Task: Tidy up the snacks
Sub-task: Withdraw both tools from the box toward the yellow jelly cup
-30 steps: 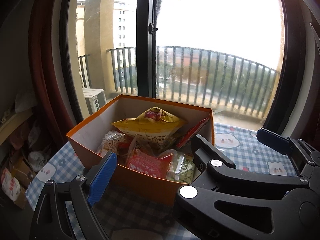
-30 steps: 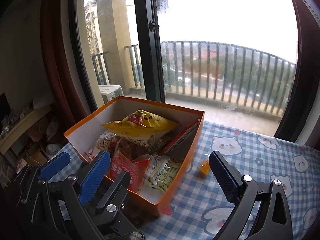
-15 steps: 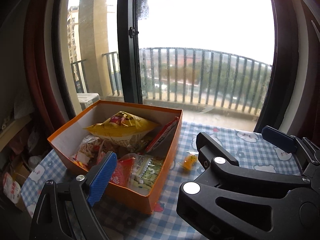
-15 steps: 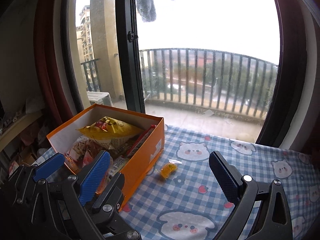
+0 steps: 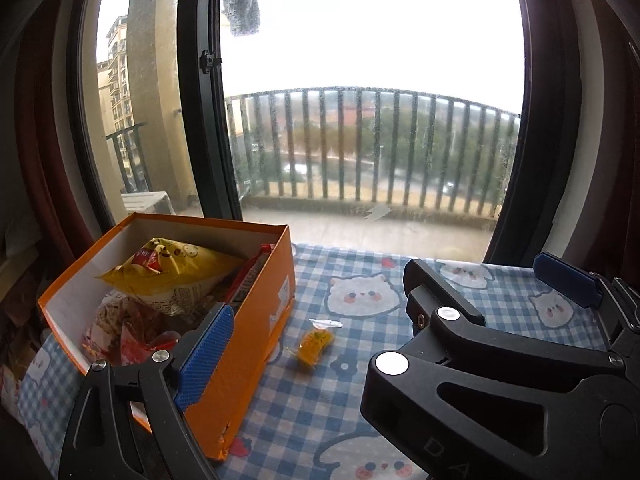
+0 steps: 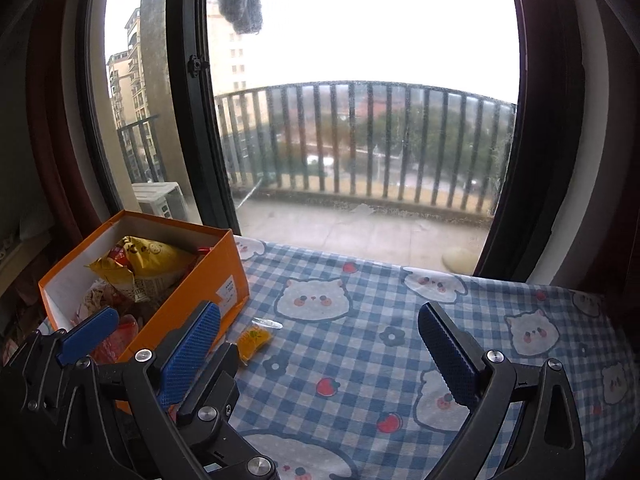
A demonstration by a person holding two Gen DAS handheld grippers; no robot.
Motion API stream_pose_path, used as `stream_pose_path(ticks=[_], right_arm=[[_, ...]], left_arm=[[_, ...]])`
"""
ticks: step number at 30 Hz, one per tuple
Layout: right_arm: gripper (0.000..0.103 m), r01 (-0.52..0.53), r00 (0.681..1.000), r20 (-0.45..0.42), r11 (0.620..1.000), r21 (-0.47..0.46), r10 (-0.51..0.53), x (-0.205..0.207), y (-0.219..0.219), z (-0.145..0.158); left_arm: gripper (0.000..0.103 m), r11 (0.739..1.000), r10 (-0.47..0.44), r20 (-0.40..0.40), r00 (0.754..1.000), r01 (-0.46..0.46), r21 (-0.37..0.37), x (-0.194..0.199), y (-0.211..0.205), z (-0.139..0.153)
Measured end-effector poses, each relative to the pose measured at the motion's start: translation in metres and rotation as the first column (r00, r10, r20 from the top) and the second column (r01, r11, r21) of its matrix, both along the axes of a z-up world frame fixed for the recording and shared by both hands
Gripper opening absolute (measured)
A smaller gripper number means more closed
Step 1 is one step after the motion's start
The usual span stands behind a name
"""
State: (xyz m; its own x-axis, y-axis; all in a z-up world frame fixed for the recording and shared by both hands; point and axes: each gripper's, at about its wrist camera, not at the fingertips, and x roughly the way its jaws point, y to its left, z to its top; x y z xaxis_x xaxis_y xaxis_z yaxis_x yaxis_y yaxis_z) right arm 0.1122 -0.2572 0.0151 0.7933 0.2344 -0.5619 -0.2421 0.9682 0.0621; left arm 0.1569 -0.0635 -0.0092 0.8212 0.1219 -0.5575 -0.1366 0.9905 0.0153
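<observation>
Most of the sorting looked finished when you reached this moment. The orange cardboard box sat at the lower left of both views, already holding a yellow snack bag, a red packet leaning against its right wall, and some red and clear wrappers low in the front. One item was left out: a small yellow wrapped candy lay on the blue checked tablecloth just right of the box, apart from its wall, near the lower centre of the left wrist view and lower left of centre in the right wrist view.

Your left gripper stood wide open with nothing in it, its left pad low in front of the box. Your right gripper was also spread wide and empty, with the candy lying ahead of its left pad. As I judged it, that candy was the only piece left to pick up and drop in the box.
</observation>
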Motion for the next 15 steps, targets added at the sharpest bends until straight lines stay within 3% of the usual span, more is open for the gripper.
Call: stream_pose_path(ticks=[2, 7, 15], right_arm=[[0.101, 0.016, 1.0, 0.026, 0.999, 0.036, -0.017, 0.007, -0.011, -0.002], [0.101, 0.055, 0.998, -0.001, 0.989, 0.134, -0.055, 0.031, -0.036, -0.015], [0.101, 0.091, 0.995, -0.045, 0.986, 0.139, -0.086, 0.06, -0.047, -0.046]], left_arm=[[0.092, 1.0, -0.004, 0.0, 1.0, 0.004, 0.007, 0.01, -0.007, -0.002], [0.092, 1.0, 0.0, -0.027, 1.0, 0.0, -0.006, 0.036, -0.019, -0.017], [0.092, 0.999, 0.036, -0.084, 0.996, -0.037, -0.012, 0.064, -0.02, -0.046]])
